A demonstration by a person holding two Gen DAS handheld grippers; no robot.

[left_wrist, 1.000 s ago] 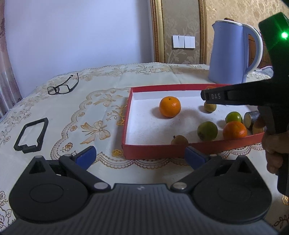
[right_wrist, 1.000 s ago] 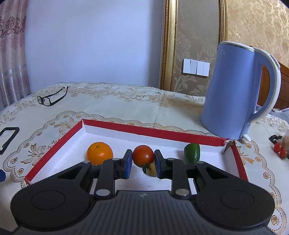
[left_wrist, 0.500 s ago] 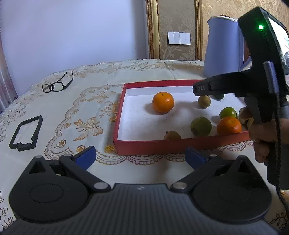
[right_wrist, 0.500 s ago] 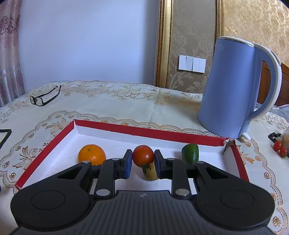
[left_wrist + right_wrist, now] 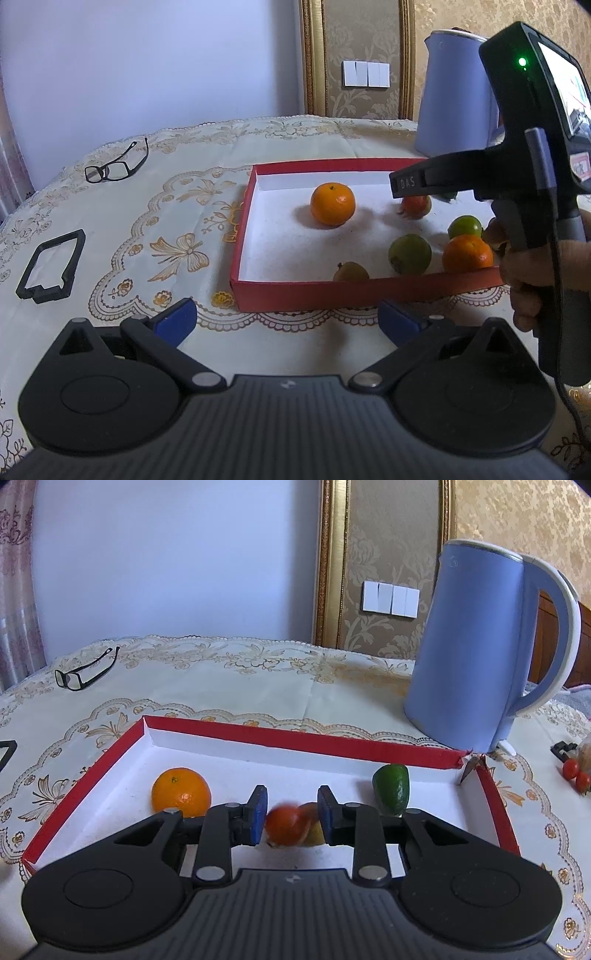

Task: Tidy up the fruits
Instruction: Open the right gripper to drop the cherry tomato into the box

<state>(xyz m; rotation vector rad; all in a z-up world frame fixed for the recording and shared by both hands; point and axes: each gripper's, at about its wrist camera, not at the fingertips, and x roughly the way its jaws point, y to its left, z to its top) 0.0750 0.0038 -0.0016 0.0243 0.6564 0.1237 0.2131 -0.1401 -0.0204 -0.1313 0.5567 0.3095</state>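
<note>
A red-rimmed white tray (image 5: 306, 293) (image 5: 295, 738) holds several fruits: an orange (image 5: 332, 204) (image 5: 181, 792), a second orange (image 5: 467, 253), green fruits (image 5: 410, 254) (image 5: 464, 227), a green one at the back right (image 5: 391, 788) and a small brownish one (image 5: 351, 272). My right gripper (image 5: 291, 812) (image 5: 413, 184) is open over the tray; a red tomato (image 5: 284, 825) (image 5: 415, 206), blurred, sits below and between its fingers beside a yellowish fruit (image 5: 314, 832). My left gripper (image 5: 288, 319) is open and empty in front of the tray.
A blue kettle (image 5: 476, 646) (image 5: 458, 96) stands behind the tray's right end. Black glasses (image 5: 114, 168) (image 5: 85, 674) lie at the far left. A black frame (image 5: 51, 266) lies on the left. Small red tomatoes (image 5: 574, 773) lie at the far right. A lace cloth (image 5: 166, 206) covers the table.
My right gripper has opened and let go of the red tomato, which has dropped into the tray. The left gripper has shifted its view slightly left, staying open.
</note>
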